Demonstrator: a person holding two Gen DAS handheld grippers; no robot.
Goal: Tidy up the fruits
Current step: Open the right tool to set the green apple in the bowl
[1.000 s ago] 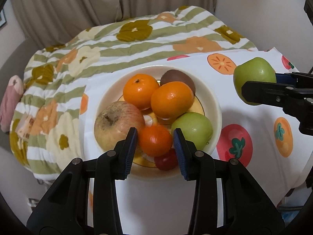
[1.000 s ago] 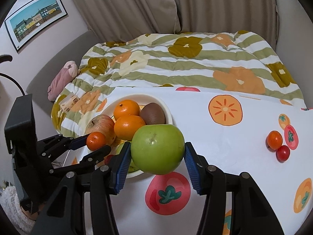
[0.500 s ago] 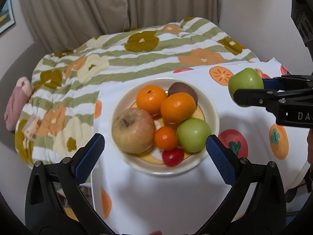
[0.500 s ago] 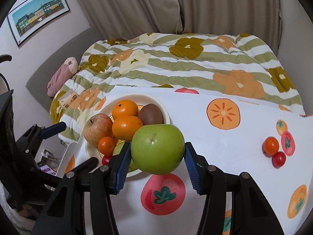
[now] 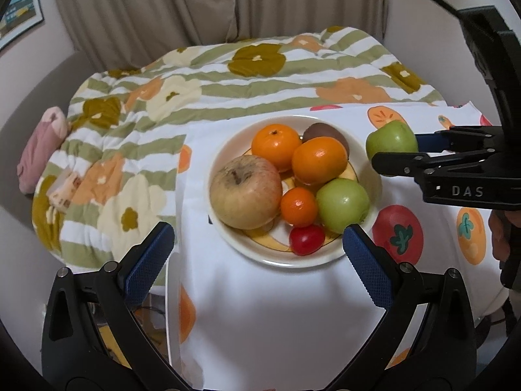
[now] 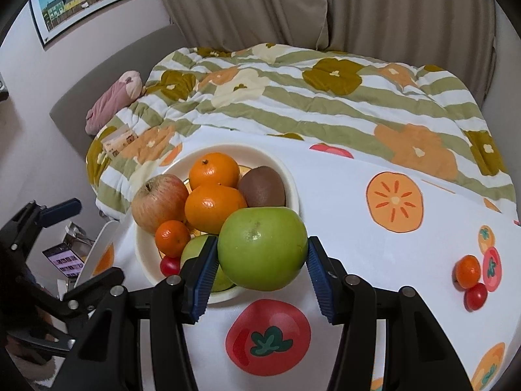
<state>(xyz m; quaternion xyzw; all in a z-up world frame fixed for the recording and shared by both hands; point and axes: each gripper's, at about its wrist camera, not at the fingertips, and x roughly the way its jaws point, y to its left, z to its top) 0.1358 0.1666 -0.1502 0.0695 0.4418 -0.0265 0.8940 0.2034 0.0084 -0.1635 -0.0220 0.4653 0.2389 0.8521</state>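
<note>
A cream bowl on the fruit-print cloth holds a russet apple, two oranges, a kiwi, a small mandarin, a green apple and a cherry tomato. My left gripper hangs open and empty over the bowl's near rim, its jaws wide apart. My right gripper is shut on a second green apple, held above the bowl's right side; the left wrist view shows that apple just right of the bowl. A loose mandarin and cherry tomato lie on the cloth at the right.
Behind the cloth spreads a striped flower quilt with a pink roll at its left end. Curtains and a framed picture are at the back. The cloth's left edge drops off over clutter below.
My left gripper opened wide, left the small mandarin in the bowl and drew back. My right gripper, still holding the green apple, came nearer the bowl.
</note>
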